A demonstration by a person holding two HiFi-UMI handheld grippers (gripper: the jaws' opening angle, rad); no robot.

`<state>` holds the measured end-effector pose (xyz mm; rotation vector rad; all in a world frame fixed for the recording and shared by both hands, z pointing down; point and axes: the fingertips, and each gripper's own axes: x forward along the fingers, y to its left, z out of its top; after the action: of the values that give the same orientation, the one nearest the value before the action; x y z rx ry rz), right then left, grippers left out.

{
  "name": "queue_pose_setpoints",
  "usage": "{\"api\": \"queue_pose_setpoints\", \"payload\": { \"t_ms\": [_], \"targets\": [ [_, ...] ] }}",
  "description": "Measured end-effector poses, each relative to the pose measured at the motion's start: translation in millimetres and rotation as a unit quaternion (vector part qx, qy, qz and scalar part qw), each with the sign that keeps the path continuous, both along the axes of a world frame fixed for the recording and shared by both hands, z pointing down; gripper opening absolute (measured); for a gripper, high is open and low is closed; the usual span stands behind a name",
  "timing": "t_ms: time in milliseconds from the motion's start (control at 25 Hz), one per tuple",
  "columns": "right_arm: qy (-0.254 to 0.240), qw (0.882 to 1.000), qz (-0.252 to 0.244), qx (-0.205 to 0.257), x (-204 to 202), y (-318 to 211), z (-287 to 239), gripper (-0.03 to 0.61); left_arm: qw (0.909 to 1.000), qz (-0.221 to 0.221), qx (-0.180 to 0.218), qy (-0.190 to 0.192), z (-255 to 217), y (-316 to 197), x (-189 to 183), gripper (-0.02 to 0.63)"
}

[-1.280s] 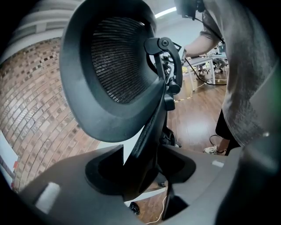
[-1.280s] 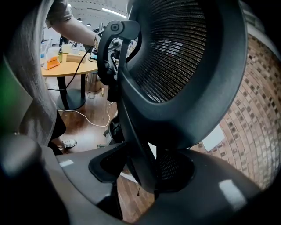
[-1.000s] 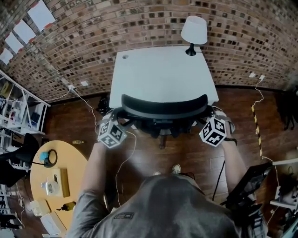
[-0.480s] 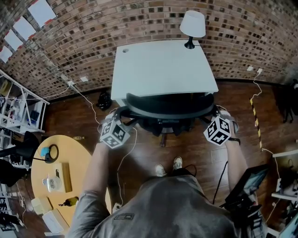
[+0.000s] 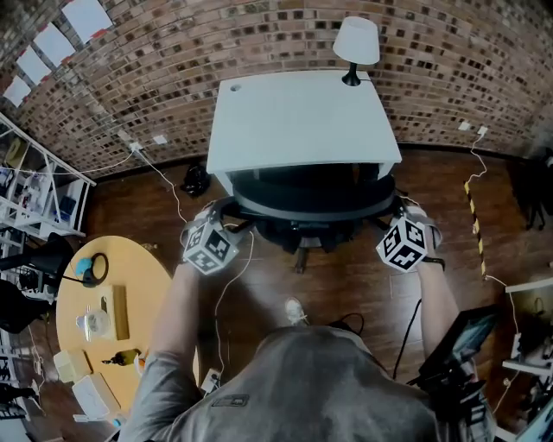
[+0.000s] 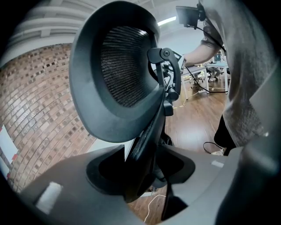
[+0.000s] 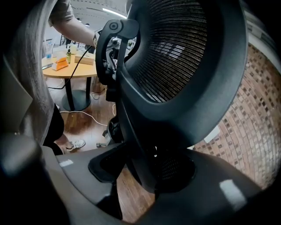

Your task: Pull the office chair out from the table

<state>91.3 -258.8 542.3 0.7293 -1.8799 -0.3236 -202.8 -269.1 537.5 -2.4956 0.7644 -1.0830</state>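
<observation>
- Brick wall (image 5: 173, 52) curves across the top of the head view, with white paper sheets (image 5: 86, 17) pinned to it at the upper left.
- Dark wooden floor (image 5: 346, 276) covers the lower half, and a pale cable (image 5: 232, 298) trails across it.
- White table (image 5: 302, 121) stands against the wall, its top bare apart from one corner.
- Person in a grey shirt (image 5: 302, 388) stands facing the table with both arms stretched forward, one shoe (image 5: 295, 311) showing on the floor.
- Black office chair (image 5: 311, 203) sits at the near edge of the table. Its curved mesh backrest is just clear of that edge and its seat is partly beneath the tabletop.
- Round wooden table (image 5: 117, 289) stands well apart at the lower left and carries a few small items that are too small to tell.
- Left gripper (image 5: 220, 223) is at the left end of the backrest. In the left gripper view its jaws stand wide and are clamped on the backrest's thick black frame (image 6: 145, 145), which fills the gap between them.
- Right gripper (image 5: 390, 216) is at the opposite end. In the right gripper view its jaws are likewise spread wide and closed on the frame (image 7: 145, 145), with mesh showing above them.
- White lamp (image 5: 356, 43) stands on a black foot at the far right corner of the white table.
</observation>
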Motion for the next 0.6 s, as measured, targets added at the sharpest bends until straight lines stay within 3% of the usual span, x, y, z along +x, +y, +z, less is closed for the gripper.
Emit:
{"api": "queue_pose_setpoints", "payload": {
  "t_ms": [600],
  "targets": [
    [-0.009,0.999,-0.046,0.012,15,70,-3,0.227,0.9991,-0.041,-0.005,0.004,-1,88,15,0.227]
  ]
}}
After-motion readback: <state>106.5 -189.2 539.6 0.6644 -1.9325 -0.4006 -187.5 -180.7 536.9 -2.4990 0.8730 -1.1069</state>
